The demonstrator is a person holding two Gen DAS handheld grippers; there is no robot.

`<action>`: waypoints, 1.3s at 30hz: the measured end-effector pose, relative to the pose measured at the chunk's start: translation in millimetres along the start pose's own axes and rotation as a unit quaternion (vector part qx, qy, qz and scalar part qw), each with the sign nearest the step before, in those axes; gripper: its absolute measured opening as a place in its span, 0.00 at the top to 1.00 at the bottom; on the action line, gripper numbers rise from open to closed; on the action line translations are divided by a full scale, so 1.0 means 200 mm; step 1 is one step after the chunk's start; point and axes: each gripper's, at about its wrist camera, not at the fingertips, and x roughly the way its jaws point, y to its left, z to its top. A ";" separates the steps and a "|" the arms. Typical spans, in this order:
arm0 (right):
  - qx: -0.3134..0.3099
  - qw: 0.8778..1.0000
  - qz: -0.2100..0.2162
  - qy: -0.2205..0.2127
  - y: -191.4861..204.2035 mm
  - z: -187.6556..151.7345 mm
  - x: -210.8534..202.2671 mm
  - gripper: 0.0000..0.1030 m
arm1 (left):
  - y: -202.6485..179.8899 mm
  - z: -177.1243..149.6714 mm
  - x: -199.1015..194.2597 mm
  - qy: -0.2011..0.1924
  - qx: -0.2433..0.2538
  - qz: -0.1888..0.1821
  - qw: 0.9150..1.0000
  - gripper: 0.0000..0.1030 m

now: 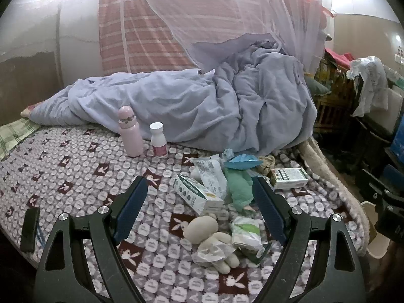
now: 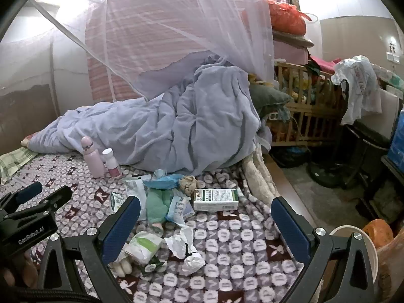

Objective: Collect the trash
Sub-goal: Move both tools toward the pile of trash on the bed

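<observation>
Trash lies in a heap on the patterned bed blanket (image 1: 75,176): a green-and-white carton (image 1: 197,194), a white box (image 1: 290,178) (image 2: 216,199), a blue wrapper (image 1: 242,162) (image 2: 161,180), a white-green packet (image 1: 246,232) (image 2: 144,246) and crumpled white paper (image 2: 186,250) (image 1: 212,251). A green soft toy (image 1: 240,189) (image 2: 156,202) lies among them. My left gripper (image 1: 202,189) is open and empty, above the heap. My right gripper (image 2: 205,212) is open and empty, over the blanket near the white box.
A pink bottle (image 1: 130,133) and a white pill bottle (image 1: 158,140) stand by the lilac duvet (image 1: 202,106). A beige soft toy (image 1: 204,227) lies near the front. A pale bin (image 2: 363,247) stands right of the bed. A wooden crib (image 2: 303,101) and clutter stand beyond.
</observation>
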 end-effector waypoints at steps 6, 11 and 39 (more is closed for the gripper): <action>-0.002 1.000 0.000 -0.002 0.00 -0.01 0.00 0.00 | 0.00 0.00 0.01 -0.001 -0.001 -0.003 1.000 0.18; 0.000 1.000 0.001 -0.001 -0.01 -0.01 0.00 0.00 | 0.01 -0.01 0.01 0.006 -0.006 -0.005 1.000 0.18; 0.007 1.000 0.000 0.015 0.00 -0.04 0.08 0.00 | 0.06 -0.05 0.10 0.031 -0.022 0.010 0.999 0.18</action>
